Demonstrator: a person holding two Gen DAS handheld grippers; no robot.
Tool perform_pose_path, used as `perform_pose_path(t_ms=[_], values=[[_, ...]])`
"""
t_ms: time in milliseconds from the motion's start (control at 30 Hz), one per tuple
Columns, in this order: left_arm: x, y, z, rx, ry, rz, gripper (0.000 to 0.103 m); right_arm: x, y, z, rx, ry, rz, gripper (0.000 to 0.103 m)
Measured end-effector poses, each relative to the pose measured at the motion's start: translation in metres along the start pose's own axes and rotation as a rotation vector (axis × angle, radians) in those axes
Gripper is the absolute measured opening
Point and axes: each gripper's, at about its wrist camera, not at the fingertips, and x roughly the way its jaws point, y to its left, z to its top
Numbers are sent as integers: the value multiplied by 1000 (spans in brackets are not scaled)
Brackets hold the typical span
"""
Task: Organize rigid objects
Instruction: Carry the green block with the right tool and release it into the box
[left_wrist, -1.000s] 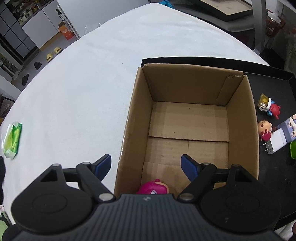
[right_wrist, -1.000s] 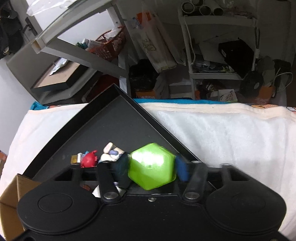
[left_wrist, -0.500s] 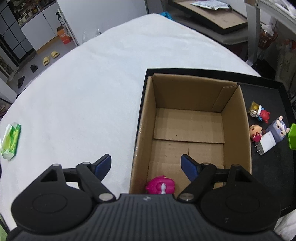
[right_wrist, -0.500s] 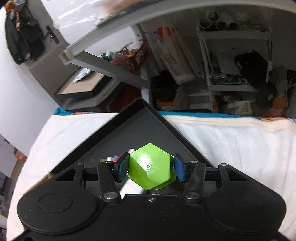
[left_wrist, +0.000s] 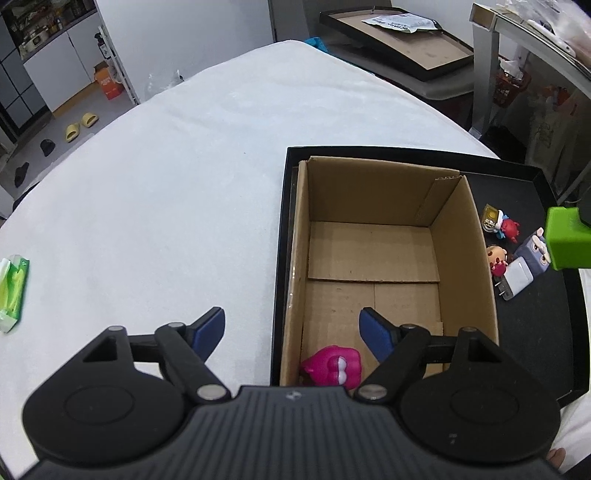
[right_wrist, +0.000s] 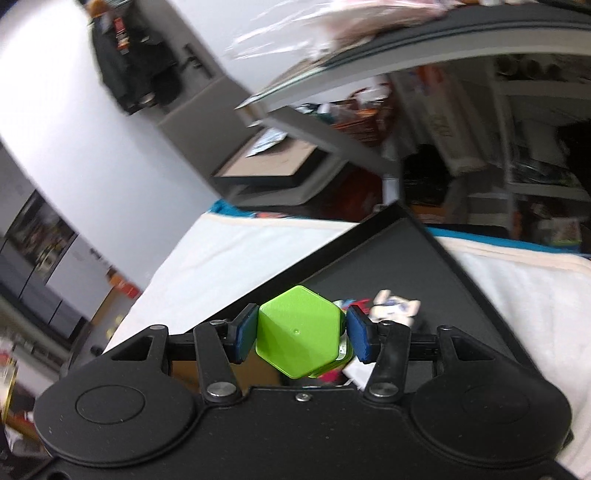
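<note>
Left wrist view: the cardboard box (left_wrist: 384, 258) stands on the left part of the black tray (left_wrist: 546, 332), and so far only the pink toy (left_wrist: 332, 367) lies in it, in the near left corner. Still out on the tray, just right of the box, are the small figurines (left_wrist: 500, 236), a white charger plug (left_wrist: 517, 282) and a grey-blue block figure (left_wrist: 533, 251), so I judge most of the sorting is left. My left gripper (left_wrist: 291, 328) has its fingers spread wide, having just eased in a little, and holds nothing; one finger hangs over the box, the other over the white tablecloth (left_wrist: 166, 192). My right gripper (right_wrist: 301, 338) is clamped on the green hexagonal block (right_wrist: 297, 334), both pads pressed against its sides, lifted above the tray on the box's right.
</note>
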Motion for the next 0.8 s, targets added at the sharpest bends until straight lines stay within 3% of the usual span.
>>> perform_pose_path(t_ms=[167, 367, 800], values=[[6, 9, 2, -21, -17, -26, 77, 4, 31, -6, -95, 43, 67, 50], [20, 14, 5, -27, -9, -55, 70, 9, 64, -12, -191, 59, 108, 50], [44, 28, 14, -72, 35, -150, 35, 30, 113, -31, -351, 79, 138, 50]])
